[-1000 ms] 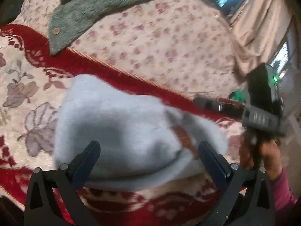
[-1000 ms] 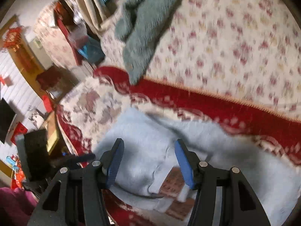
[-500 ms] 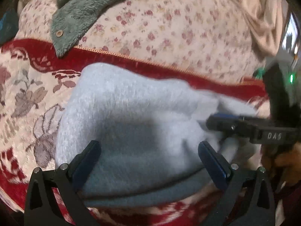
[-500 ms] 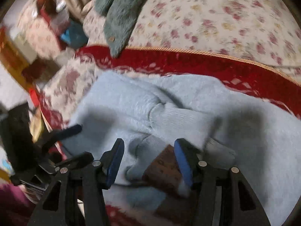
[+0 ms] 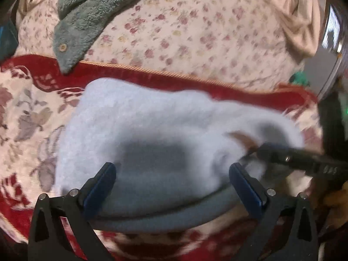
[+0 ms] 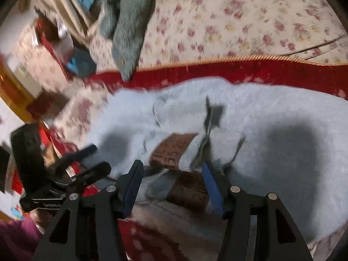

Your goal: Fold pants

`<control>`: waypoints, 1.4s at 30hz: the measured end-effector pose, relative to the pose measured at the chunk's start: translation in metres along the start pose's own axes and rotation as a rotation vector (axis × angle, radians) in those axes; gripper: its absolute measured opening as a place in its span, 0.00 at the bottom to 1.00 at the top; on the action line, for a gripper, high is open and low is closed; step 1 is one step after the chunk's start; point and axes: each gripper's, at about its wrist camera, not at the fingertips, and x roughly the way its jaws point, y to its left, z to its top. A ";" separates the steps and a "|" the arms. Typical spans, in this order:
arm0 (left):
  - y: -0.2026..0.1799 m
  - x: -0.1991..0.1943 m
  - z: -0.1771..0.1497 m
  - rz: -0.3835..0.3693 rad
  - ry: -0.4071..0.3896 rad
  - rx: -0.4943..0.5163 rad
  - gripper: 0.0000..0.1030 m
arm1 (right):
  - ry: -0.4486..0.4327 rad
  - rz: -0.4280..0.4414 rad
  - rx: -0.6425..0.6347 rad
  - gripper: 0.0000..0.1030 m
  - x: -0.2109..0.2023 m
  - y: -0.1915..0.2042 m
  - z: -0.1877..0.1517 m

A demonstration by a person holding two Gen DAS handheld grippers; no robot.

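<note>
Light blue fleece pants (image 5: 152, 130) lie bunched on a red and cream patterned blanket (image 5: 28, 113). My left gripper (image 5: 174, 174) is open wide, low over the near edge of the pants, with the fabric lying between its blue pads (image 5: 102, 180). My right gripper (image 6: 171, 178) stands partly open over the waistband, where a brown label (image 6: 174, 150) shows. The cloth lies between its pads and they do not press on it. From the left wrist view the right gripper (image 5: 265, 150) reaches in at the right. From the right wrist view the left gripper (image 6: 93, 159) is at the left.
A grey-green fleece garment (image 5: 87, 15) with a button lies on the floral quilt (image 5: 184, 32) behind the blanket's gold-corded edge. A beige curtain (image 5: 298, 15) hangs at the right. In the right wrist view, furniture and clutter (image 6: 50, 43) stand at the far left. A hand (image 5: 335, 198) holds the right gripper.
Both grippers have sunk closer to the pants. The right one has slid over the waistband, so the brown label now sits between its fingers. Their openings look unchanged.
</note>
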 end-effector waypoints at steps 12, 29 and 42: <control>-0.052 0.043 -0.002 -0.045 0.076 0.081 1.00 | -0.081 -0.108 0.150 0.59 -0.051 -0.025 -0.022; -0.093 0.040 0.026 -0.267 0.119 0.128 1.00 | -0.113 -0.154 0.414 0.70 -0.096 -0.082 -0.064; -0.135 0.141 0.103 -0.490 0.381 0.052 1.00 | -0.185 -0.089 0.668 0.81 -0.092 -0.130 -0.079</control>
